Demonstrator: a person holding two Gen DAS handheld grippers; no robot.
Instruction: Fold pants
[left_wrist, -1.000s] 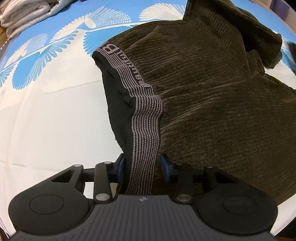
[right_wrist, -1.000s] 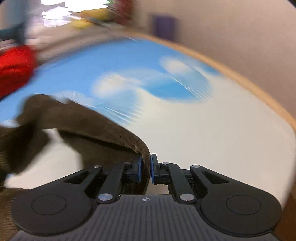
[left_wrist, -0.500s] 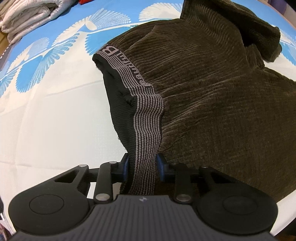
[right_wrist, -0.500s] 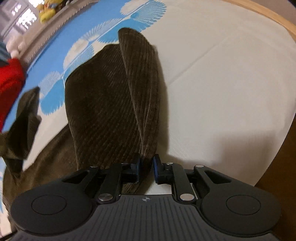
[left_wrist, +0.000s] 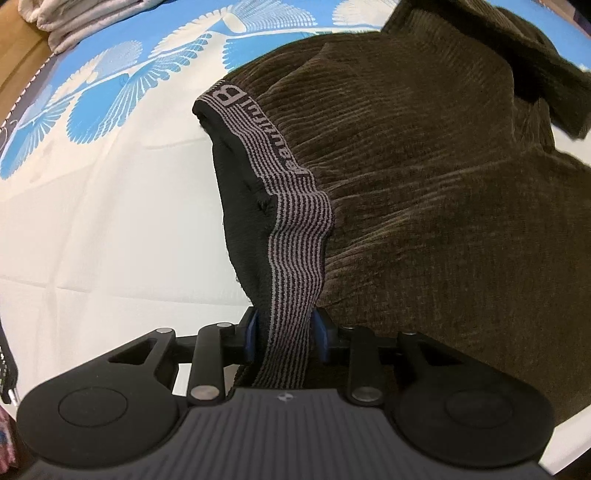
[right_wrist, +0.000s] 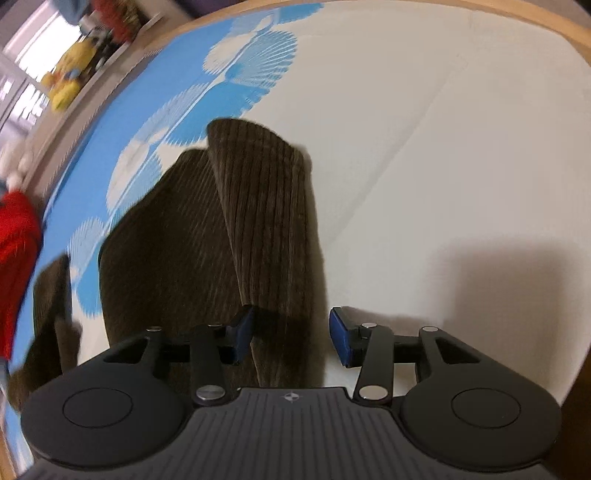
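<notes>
The dark brown corduroy pants (left_wrist: 424, 166) lie on a white and blue patterned cloth. Their grey striped waistband (left_wrist: 295, 240) runs down between my left gripper's (left_wrist: 284, 336) fingers, which are shut on it. In the right wrist view a pant leg (right_wrist: 258, 221) lies folded over on the cloth. My right gripper (right_wrist: 291, 336) is open, and the leg's near end lies loose between its fingers, against the left finger (right_wrist: 242, 332).
Folded pale fabric (left_wrist: 85, 18) sits at the far left corner. A red garment (right_wrist: 18, 266) lies at the left edge. A yellow toy (right_wrist: 66, 81) sits beyond the table. The wooden table edge (right_wrist: 576, 387) runs close on the right.
My right gripper has opened and let go of the pant leg, which now lies on the cloth. My left gripper has closed on the waistband and stays shut on it.
</notes>
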